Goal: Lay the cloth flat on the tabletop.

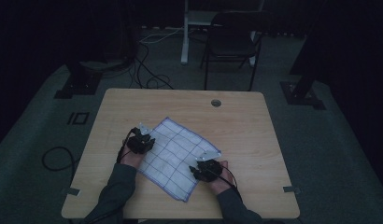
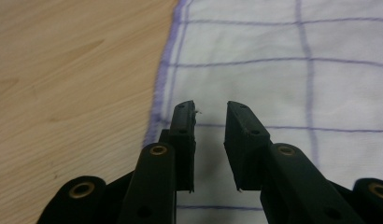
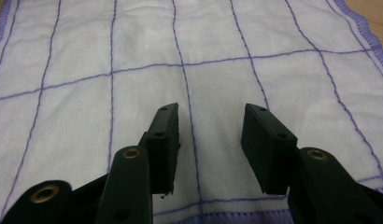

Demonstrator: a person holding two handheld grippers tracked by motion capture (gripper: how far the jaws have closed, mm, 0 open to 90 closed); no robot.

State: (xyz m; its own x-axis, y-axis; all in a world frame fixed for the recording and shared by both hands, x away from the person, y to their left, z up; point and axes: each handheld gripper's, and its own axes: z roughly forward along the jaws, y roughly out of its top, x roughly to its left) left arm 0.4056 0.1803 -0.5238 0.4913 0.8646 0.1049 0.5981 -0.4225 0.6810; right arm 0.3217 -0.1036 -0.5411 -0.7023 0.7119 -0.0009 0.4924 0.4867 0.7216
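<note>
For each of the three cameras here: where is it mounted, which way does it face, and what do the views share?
High view: above the person's side, facing forward and down on the table; forearms, both grippers show.
Left gripper view: rides the left gripper, over the cloth edge.
Right gripper view: rides the right gripper, jaws apart.
Shared: the purple-checked cloth.

High view dim, gripper views bright — sharp, shadowless
</note>
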